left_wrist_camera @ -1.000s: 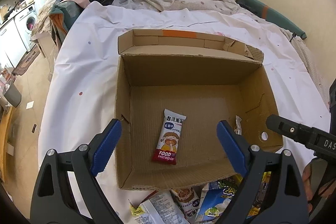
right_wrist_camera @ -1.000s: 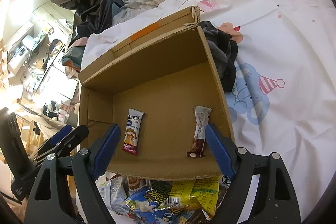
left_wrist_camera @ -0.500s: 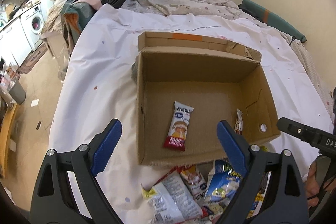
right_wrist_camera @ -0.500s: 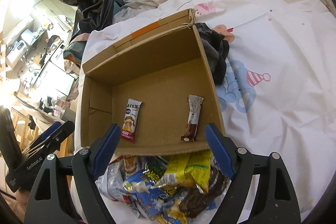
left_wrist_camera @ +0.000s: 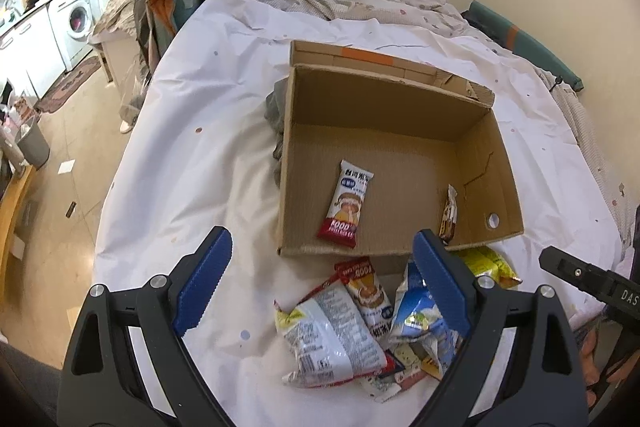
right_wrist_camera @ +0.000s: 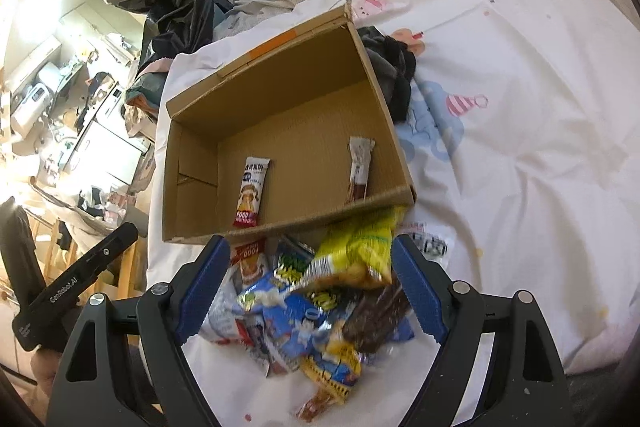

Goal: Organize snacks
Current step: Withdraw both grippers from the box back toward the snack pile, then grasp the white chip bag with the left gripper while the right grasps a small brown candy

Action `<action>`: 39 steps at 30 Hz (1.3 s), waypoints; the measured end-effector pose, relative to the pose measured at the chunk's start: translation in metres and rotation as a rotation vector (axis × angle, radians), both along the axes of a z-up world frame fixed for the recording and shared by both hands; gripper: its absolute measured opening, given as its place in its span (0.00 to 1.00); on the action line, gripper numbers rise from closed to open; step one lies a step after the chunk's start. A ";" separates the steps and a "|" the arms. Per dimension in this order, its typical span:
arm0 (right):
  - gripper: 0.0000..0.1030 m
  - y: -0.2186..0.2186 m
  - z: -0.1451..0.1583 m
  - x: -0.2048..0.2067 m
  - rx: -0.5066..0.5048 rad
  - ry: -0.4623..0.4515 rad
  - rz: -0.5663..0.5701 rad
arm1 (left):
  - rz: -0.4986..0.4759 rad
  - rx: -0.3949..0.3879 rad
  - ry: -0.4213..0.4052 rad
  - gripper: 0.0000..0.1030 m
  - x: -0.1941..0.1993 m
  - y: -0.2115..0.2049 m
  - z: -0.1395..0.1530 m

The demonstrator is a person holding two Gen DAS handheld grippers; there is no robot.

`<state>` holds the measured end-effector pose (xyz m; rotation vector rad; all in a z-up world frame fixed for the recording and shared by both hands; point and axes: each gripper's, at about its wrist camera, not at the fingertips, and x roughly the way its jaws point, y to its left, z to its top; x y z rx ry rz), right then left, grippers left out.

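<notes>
Two bars are already laid in the box (left_wrist_camera: 400,163); the snack pile (right_wrist_camera: 312,303) sits just outside its near wall. Left gripper (left_wrist_camera: 320,283) and right gripper (right_wrist_camera: 312,287) are both held apart, empty. Next pick needs one packet singled out, probably.

L gripper (left_wrist_camera: 320,287): my jaws spread wide, nothing between them, held above and just short of the cardboard box (left_wrist_camera: 472,131), near edge. R gripper (right_wrist_camera: 312,291): same, wide apart, unloaded, hovering near that edge too.
</notes>
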<state>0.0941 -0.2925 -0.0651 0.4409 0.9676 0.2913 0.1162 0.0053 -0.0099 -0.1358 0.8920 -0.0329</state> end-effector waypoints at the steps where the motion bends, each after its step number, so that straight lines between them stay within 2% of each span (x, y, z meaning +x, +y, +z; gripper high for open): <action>1: 0.83 0.000 -0.001 -0.003 0.004 0.006 -0.003 | 0.003 -0.005 0.004 0.87 -0.002 0.002 -0.001; 11: 0.83 0.004 -0.010 -0.042 0.045 0.049 -0.016 | 0.039 -0.016 0.024 0.87 -0.033 0.015 -0.005; 15: 0.83 0.009 -0.019 -0.055 0.026 0.092 -0.028 | 0.057 -0.026 0.027 0.87 -0.043 0.020 -0.006; 18: 0.83 0.009 -0.039 -0.062 -0.025 0.206 -0.077 | 0.085 -0.029 0.049 0.87 -0.050 0.027 -0.010; 21: 0.80 0.014 -0.059 -0.066 -0.007 0.307 -0.079 | 0.114 -0.039 0.079 0.87 -0.052 0.033 -0.017; 23: 0.76 0.023 -0.072 -0.067 -0.010 0.360 -0.054 | 0.130 -0.055 0.095 0.87 -0.051 0.037 -0.020; 25: 0.61 0.038 -0.088 -0.067 -0.007 0.422 -0.009 | 0.136 -0.059 0.102 0.87 -0.051 0.038 -0.022; 27: 0.54 0.050 -0.101 -0.068 0.007 0.472 0.017 | 0.135 -0.056 0.108 0.87 -0.050 0.036 -0.023; 30: 0.48 0.067 -0.113 -0.070 -0.055 0.489 0.039 | 0.136 -0.056 0.105 0.87 -0.050 0.036 -0.023; 32: 0.19 0.073 -0.112 -0.071 -0.102 0.474 0.057 | 0.141 -0.058 0.105 0.87 -0.050 0.038 -0.023; 33: 0.15 0.076 -0.110 -0.073 -0.113 0.472 0.065 | 0.145 -0.058 0.108 0.87 -0.050 0.040 -0.023; 36: 0.15 0.085 -0.100 -0.079 -0.088 0.439 0.114 | 0.168 -0.067 0.125 0.87 -0.049 0.047 -0.026; 39: 0.15 0.087 -0.080 -0.081 0.025 0.358 0.169 | 0.193 -0.091 0.149 0.87 -0.048 0.053 -0.030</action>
